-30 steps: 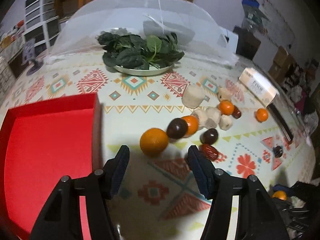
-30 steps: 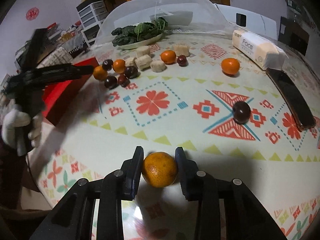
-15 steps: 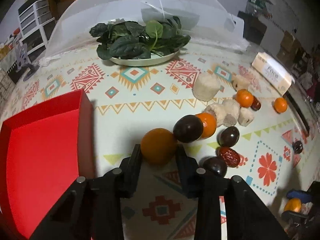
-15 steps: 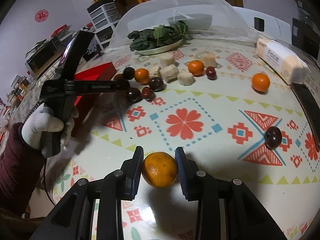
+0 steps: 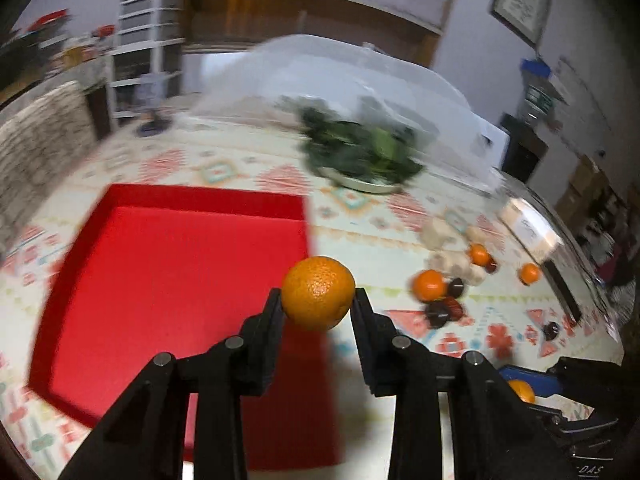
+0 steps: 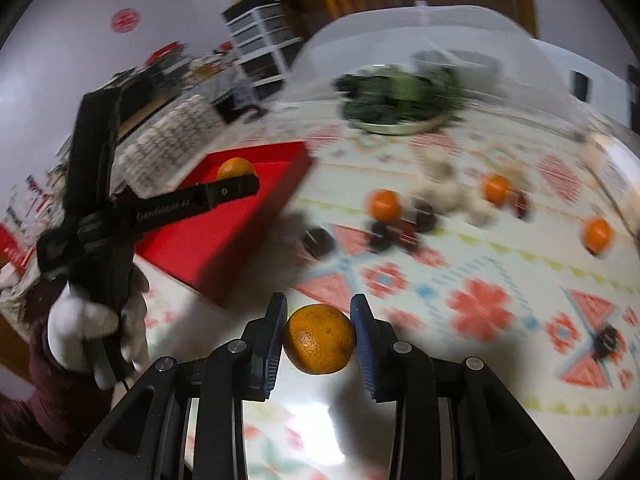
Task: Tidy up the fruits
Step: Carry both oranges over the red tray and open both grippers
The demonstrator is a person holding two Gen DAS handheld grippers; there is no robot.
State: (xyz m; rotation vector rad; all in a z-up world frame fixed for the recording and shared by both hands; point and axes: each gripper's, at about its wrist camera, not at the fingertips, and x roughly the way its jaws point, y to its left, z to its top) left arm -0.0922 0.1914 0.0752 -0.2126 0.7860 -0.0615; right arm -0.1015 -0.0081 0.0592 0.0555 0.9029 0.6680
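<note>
Right now your left gripper (image 5: 318,300) clamps an orange (image 5: 318,293) above the red tray (image 5: 180,276), right gripper (image 6: 319,322) holds another orange (image 6: 319,339) near-side of the table. Probably firm, light, round w/ dimpled skin, so keep pads across the widest part; don't oversqueeze.

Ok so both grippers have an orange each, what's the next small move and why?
Probably carry the left gripper on over the red tray and let go there. Its orange is clamped and lifted at the tray's edge; the right gripper holds its orange farther back.
</note>
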